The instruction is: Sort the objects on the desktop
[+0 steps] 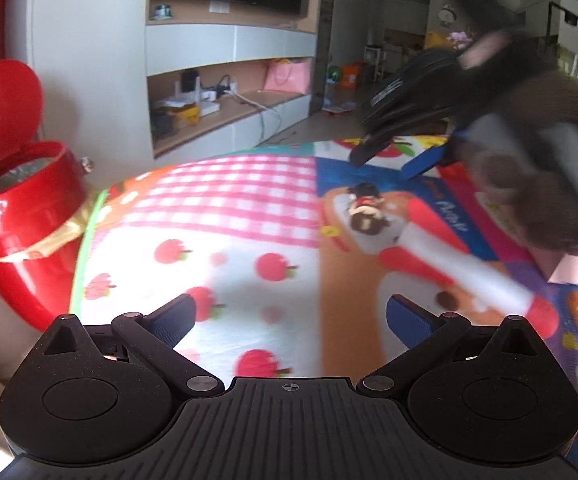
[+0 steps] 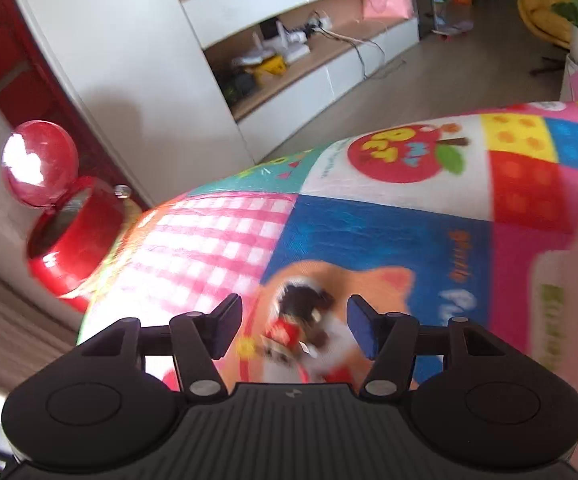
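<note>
Here, small doll between right gripper's open jaws, untouched, left gripper wide, empty.

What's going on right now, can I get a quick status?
Left gripper open, empty. Right gripper open, closing in over small doll figure on patchwork cloth. Red-and-white marker lies beside the doll. Red tin open at left edge.

Both wrist views look forward, low over the patterned mat, sharing red bin, shelving.
</note>
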